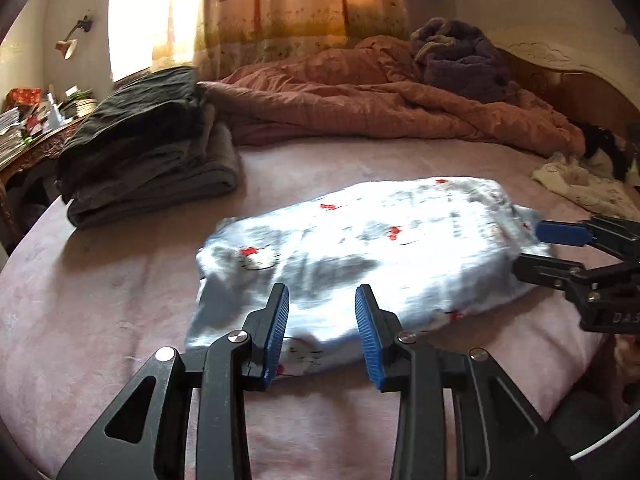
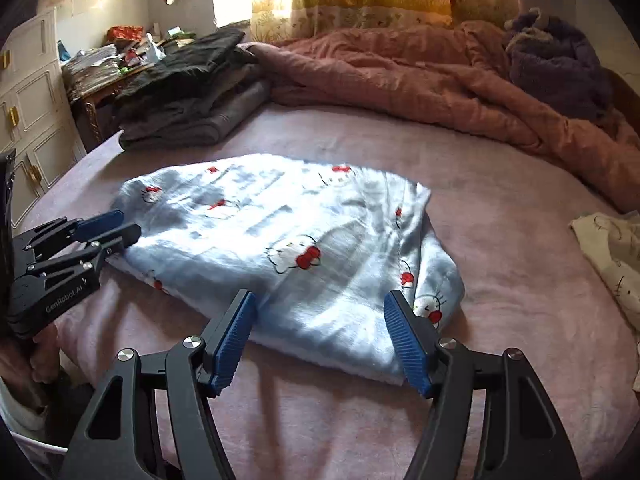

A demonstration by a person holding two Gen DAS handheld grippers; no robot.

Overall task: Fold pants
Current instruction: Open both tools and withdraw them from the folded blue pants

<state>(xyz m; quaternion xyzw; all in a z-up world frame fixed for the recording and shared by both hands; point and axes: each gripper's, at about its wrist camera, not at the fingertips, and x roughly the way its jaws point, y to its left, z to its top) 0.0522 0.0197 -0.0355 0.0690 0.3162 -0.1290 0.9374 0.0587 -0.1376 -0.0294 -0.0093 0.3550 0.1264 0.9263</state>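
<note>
Pants folded, both grippers free of the cloth.
The light-blue pants [image 2: 280, 248] lie folded on the bed [image 2: 500, 216]; left gripper [image 1: 322, 330] and right gripper [image 2: 320, 338] hover open, empty, at the near edge. Likely next: stacking onto the far-left folded pile [image 2: 188, 96].

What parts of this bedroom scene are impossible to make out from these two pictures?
- Left wrist view: the print on the light blue pants is smeared by blur and glare.
- Both views: how many layers the pants are folded into; the top layer hides them.
- Right wrist view: the cream garment is cut off by the right edge.
- Both views: items on the cluttered desk are too small to name.
</note>
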